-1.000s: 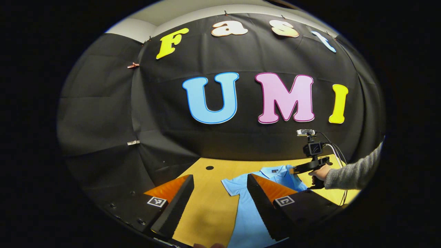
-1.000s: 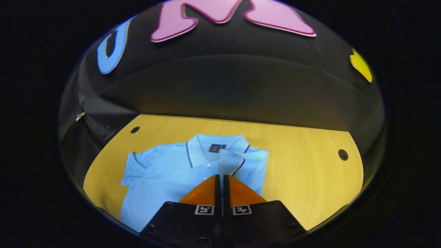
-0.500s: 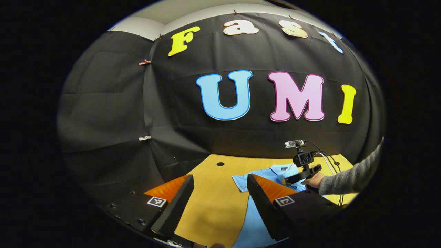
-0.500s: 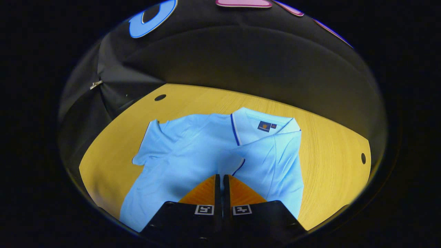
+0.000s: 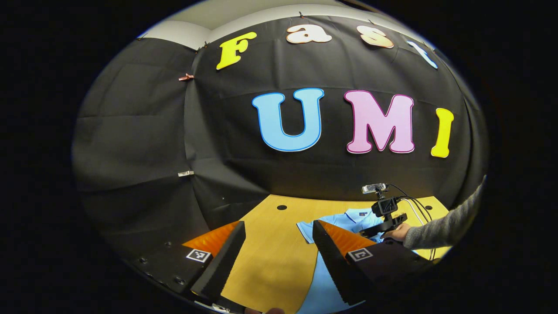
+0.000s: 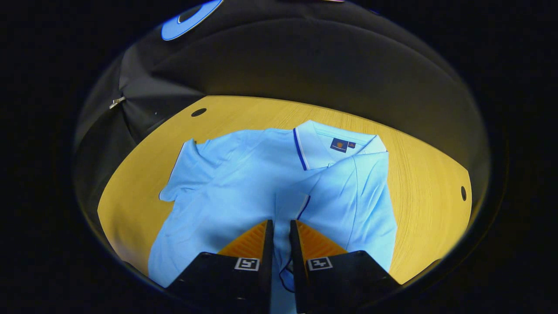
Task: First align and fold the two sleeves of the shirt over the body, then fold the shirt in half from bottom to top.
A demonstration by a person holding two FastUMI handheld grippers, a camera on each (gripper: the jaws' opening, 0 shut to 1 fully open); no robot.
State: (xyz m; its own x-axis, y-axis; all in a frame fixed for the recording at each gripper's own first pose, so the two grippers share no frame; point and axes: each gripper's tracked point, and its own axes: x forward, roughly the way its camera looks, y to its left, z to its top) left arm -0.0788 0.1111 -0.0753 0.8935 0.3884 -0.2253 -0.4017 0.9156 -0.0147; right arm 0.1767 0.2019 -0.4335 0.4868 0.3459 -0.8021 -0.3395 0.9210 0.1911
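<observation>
A light blue polo shirt (image 6: 244, 192) lies flat on the yellow wooden table (image 6: 427, 209), its collar (image 6: 335, 144) toward 12 o'clock in the right gripper view. One short sleeve (image 6: 185, 168) spreads out to 9 o'clock on the table. The sleeve at the opposite side (image 6: 290, 203) is folded inward over the body, its dark-trimmed cuff lying near the middle of the chest.

The right gripper (image 6: 279, 226) sits low over the shirt at 6 o'clock in its own view. Its jaws stand slightly parted, with a narrow gap between them, and a strip of the folded sleeve's fabric runs down into that gap. Whether the fingers press the cloth or have let it loose is hard to judge from here.

In the left gripper view, the left gripper (image 5: 279, 226) is held above the table's bare part, jaws wide apart and holding nothing. Beyond it, toward 4 o'clock, the shirt (image 5: 348, 220) shows on the table (image 5: 270, 261), and over it is the right gripper (image 5: 381, 226) held by a hand (image 5: 396, 233) in a grey knit sleeve (image 5: 444, 226). A round hole (image 5: 281, 207) marks the table near the far edge.
</observation>
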